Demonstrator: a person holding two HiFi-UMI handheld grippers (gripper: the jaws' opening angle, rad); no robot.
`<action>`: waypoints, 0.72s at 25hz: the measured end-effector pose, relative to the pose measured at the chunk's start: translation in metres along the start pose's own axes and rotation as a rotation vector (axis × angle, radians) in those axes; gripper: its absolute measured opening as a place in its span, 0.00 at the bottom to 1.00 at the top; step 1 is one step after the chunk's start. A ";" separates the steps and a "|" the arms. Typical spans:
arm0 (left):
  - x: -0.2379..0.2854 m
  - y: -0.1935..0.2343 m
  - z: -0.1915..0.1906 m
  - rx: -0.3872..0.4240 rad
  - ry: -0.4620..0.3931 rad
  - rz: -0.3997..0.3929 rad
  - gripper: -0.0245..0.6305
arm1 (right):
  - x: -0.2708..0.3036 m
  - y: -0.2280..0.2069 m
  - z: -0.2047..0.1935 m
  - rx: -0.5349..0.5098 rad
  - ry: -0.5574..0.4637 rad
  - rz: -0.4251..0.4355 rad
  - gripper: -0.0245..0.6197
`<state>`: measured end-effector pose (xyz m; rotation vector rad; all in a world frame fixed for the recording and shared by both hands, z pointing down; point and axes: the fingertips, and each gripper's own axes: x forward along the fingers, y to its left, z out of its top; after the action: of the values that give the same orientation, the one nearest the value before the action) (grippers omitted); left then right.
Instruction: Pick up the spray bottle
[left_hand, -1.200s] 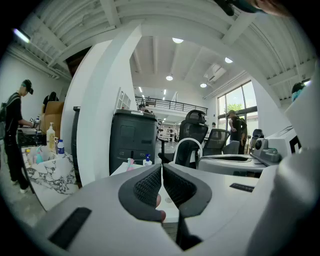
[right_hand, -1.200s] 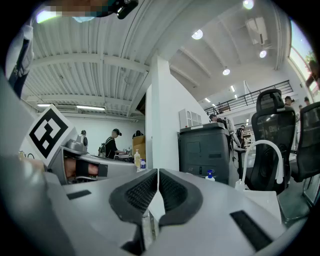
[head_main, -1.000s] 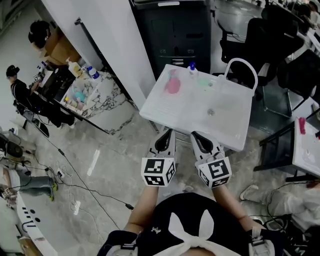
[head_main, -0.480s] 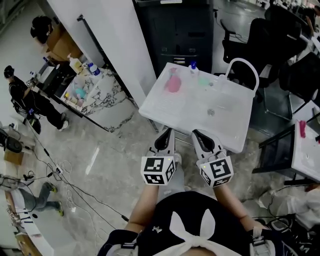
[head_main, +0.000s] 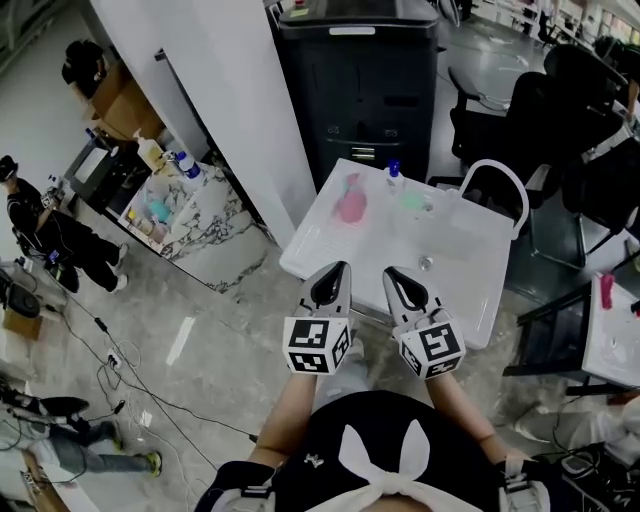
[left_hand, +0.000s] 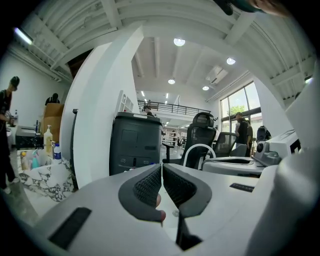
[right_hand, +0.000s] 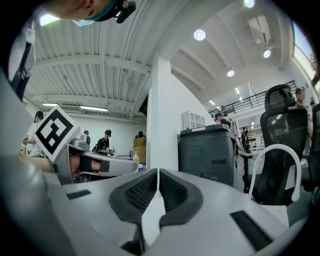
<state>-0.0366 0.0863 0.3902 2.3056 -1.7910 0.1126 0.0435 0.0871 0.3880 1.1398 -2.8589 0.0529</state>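
A pink spray bottle rests on the far left part of the white table. Beside it are a small blue-capped bottle and a pale green item. My left gripper and right gripper are held side by side at the table's near edge, pointing at the bottle from well short of it. Both are shut with nothing between the pads, as the left gripper view and the right gripper view show. A pink spot shows past the left jaws.
A dark cabinet stands behind the table, with a white pillar to its left. A white-framed chair is at the far right corner. A marble shelf with bottles, cables and people are on the left. A small round object lies mid-table.
Both grippers have moved forward together toward the table; their tips now reach its near edge. The jaws stayed shut. A person on the left has walked on.
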 end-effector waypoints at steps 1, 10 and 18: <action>0.006 0.005 0.003 -0.001 0.000 0.000 0.09 | 0.007 -0.003 0.001 0.000 0.002 0.000 0.08; 0.054 0.041 0.013 0.010 0.025 -0.021 0.09 | 0.066 -0.021 0.000 0.000 0.021 -0.003 0.08; 0.089 0.068 0.022 -0.021 0.019 -0.058 0.09 | 0.109 -0.034 -0.005 0.018 0.037 -0.019 0.08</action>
<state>-0.0808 -0.0185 0.3944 2.3317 -1.7059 0.1056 -0.0119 -0.0124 0.4011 1.1558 -2.8208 0.0975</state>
